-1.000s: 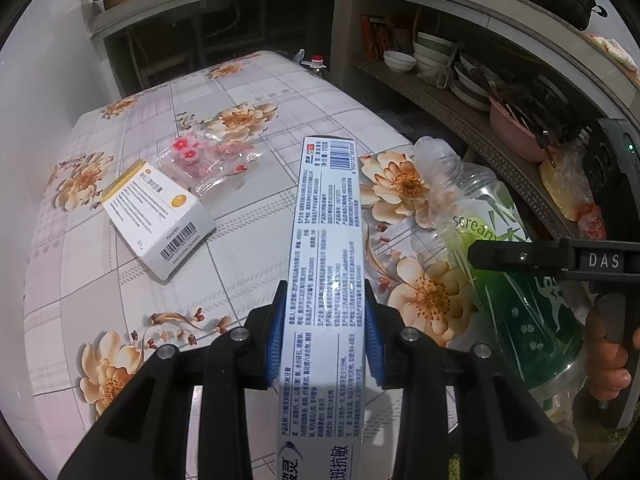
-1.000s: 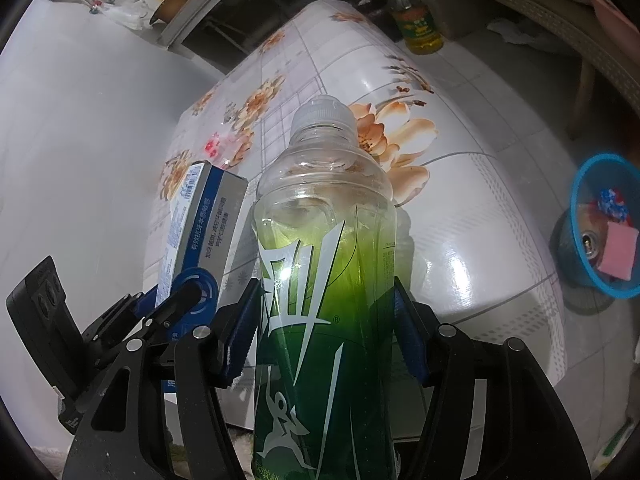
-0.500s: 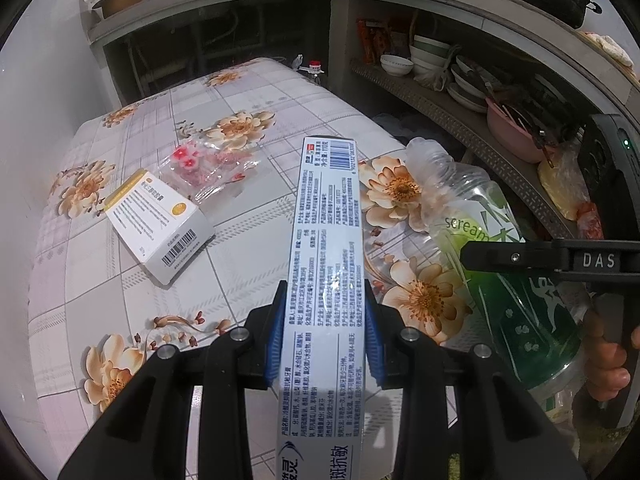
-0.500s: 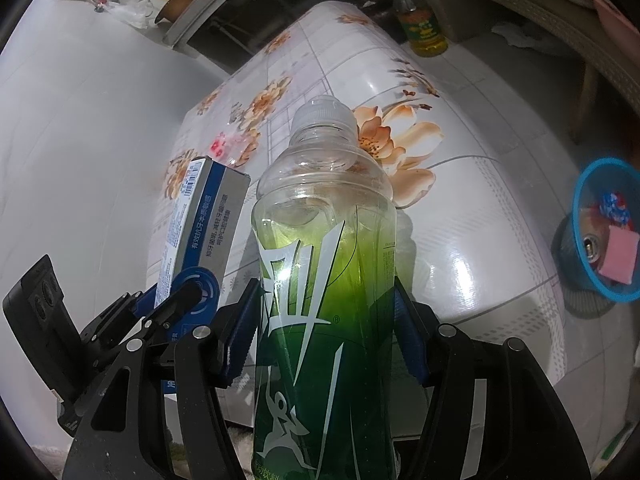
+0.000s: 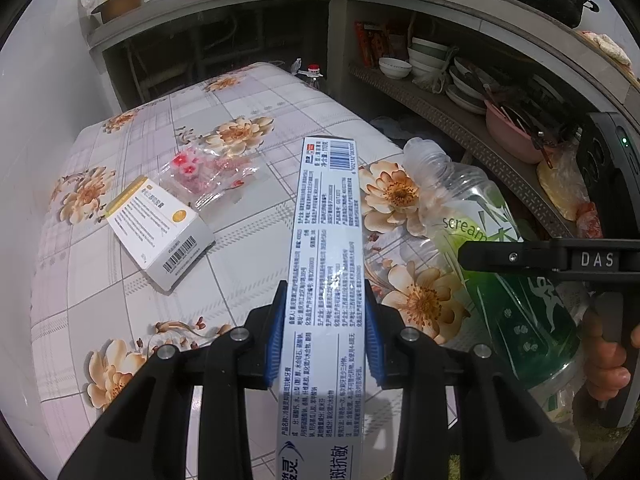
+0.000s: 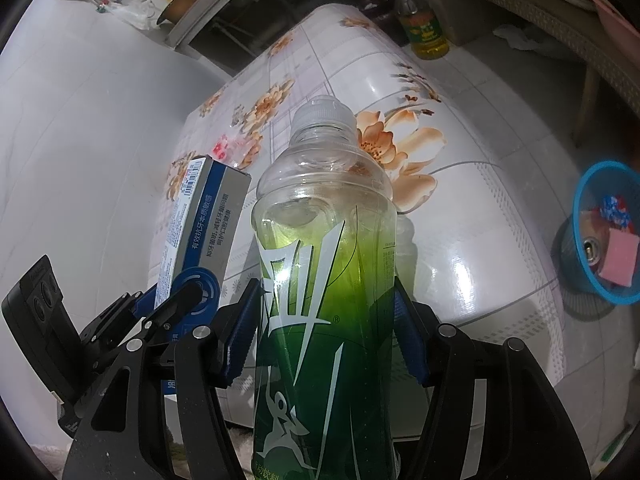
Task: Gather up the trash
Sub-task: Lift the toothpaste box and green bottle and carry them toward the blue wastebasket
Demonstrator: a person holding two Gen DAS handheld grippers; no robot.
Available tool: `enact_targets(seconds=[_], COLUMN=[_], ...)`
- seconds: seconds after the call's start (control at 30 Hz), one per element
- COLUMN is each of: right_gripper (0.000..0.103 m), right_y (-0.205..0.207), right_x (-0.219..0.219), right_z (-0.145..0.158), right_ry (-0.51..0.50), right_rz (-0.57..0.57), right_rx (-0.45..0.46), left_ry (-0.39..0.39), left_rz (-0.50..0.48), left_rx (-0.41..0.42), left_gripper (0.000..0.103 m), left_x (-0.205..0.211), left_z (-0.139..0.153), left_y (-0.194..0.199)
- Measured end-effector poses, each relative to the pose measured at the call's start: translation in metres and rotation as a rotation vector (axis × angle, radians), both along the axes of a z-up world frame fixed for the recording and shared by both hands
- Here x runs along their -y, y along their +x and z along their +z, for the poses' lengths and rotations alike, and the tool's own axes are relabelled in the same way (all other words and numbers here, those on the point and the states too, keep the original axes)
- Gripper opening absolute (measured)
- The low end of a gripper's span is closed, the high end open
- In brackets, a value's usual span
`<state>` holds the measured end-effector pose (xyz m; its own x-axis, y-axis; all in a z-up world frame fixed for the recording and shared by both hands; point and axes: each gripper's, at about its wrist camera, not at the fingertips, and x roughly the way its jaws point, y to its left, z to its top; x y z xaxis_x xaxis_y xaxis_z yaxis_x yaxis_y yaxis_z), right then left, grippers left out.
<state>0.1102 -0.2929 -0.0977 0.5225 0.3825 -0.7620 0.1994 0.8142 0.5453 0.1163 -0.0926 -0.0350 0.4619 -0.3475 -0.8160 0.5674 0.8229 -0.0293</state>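
Observation:
My left gripper (image 5: 325, 336) is shut on a long white-and-blue toothpaste box (image 5: 326, 248), held above the near edge of the flowered table (image 5: 248, 120). My right gripper (image 6: 324, 340) is shut on a clear plastic bottle with a green label (image 6: 324, 280), its white cap pointing away. The bottle (image 5: 492, 264) shows at the right of the left wrist view, and the box (image 6: 204, 220) at the left of the right wrist view. On the table lie a white medicine box with a yellow stripe (image 5: 160, 228) and a clear wrapper with pink print (image 5: 208, 176).
A blue basket (image 6: 608, 236) with a can and pink paper in it stands on the floor right of the table. An oil bottle (image 6: 424, 24) stands on the floor beyond the table. Shelves with bowls and dishes (image 5: 460, 80) run along the right. A white wall is at left.
Both views have pulled back a little from the table, so more of it shows. Both grips are unchanged.

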Motion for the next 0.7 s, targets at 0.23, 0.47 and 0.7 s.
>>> enact_targets(seconds=[0.23,0.47,0.7], right_gripper=[0.059,0.059,0.059], right_y=[0.0,-0.01,-0.029], right_x=[0.004,0.015,0.033], right_z=[0.001,0.002,0.003], right_ry=[0.006,0.013,0.042], right_rz=[-0.007,-0.026,-0.093], right_rx=[0.007,0.016,0.039], left_ry=[0.003,-0.006,-0.018], left_rz=[-0.009,-0.041,-0.109], left_rx=[0.008,0.009,0.008], left_gripper=[0.033,0.033,0.033], left_x=[0.004,0.012,0.037], left_z=[0.003,0.003,0.007], left_y=[0.001,0.0,-0.001])
